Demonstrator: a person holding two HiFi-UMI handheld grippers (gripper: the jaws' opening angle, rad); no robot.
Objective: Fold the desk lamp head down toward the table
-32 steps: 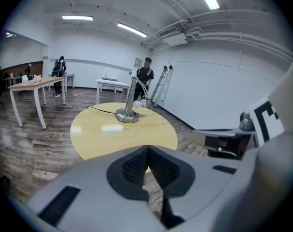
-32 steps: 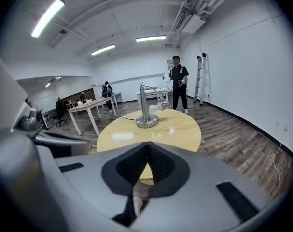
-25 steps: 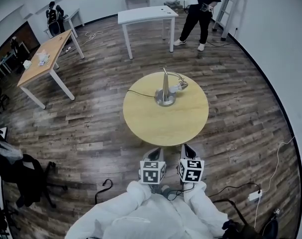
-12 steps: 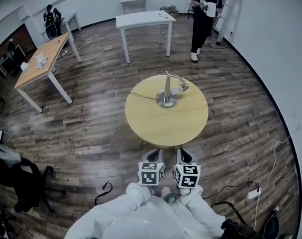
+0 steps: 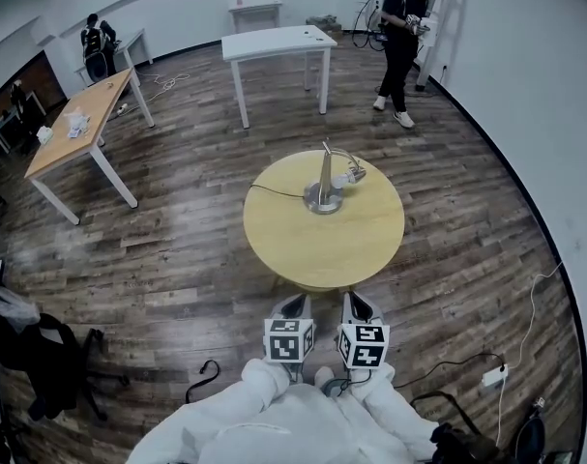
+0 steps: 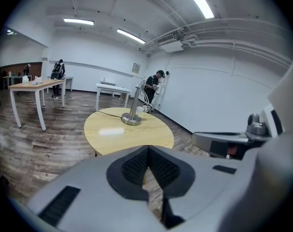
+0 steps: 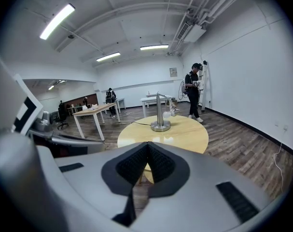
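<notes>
Left hand-held gripper (image 5: 294, 304): jaws shut, empty, short of the counter's (image 5: 303, 254) near edge. Lamp (image 5: 323, 177) at far edge: post upright, neck arching right, head (image 5: 350, 175) hanging low, pointing down. Right hand-held gripper (image 5: 355, 303): shut, empty. Judged: fits either head due lowering or already lowered; no grasp underway.

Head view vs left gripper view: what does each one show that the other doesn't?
Head view only: the wearer's white sleeves, a dark chair at far left. Left gripper view only: ceiling lights, and the left gripper, jaws shut together on nothing. Both: the round table, the desk lamp standing on it, a person beside the ladder.
</notes>
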